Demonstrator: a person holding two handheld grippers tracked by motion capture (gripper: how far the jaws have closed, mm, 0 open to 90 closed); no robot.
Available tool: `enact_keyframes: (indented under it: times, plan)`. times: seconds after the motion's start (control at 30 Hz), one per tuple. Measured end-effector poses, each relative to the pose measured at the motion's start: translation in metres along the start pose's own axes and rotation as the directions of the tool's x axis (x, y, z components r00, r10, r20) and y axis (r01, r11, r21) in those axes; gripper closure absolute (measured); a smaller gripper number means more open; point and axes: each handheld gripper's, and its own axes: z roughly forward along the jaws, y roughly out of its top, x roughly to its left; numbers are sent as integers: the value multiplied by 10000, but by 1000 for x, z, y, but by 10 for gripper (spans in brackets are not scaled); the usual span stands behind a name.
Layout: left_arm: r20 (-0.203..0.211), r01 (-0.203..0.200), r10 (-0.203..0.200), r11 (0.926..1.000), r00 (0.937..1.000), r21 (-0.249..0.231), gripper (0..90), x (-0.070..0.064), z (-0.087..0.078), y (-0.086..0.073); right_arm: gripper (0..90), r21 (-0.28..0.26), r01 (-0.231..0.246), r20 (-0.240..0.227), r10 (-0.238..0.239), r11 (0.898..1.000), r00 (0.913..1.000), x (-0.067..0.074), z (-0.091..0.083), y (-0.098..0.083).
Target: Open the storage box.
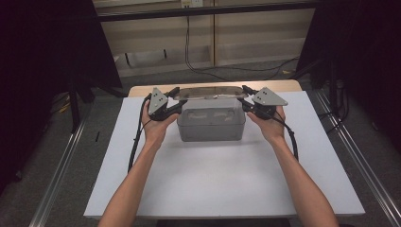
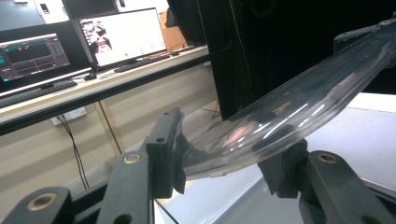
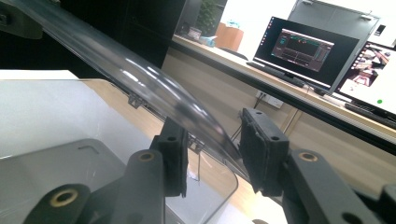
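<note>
Above the white table (image 1: pixel 213 184), over the open grey box (image 1: pixel 211 125), I hold the clear lid (image 1: pixel 208 92) by both ends, my left gripper (image 1: pixel 173 105) and right gripper (image 1: pixel 247 103) clamped on it; keeping it level should seat it squarely.

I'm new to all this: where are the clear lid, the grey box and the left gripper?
clear lid (image 1: pixel 208 92), high view, middle of its top.
grey box (image 1: pixel 211 131), high view, front wall.
left gripper (image 2: pixel 219 161), left gripper view, between its jaws.
</note>
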Motion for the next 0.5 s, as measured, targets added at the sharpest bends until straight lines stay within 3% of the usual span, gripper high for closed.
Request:
enact_keyframes:
  times: [0.5]
  plan:
    - [-195, 108, -106, 9999, 9998, 116, 535, 5, 4, -3, 653, -91, -120, 52, 120, 9999, 9999, -1, 1, -1]
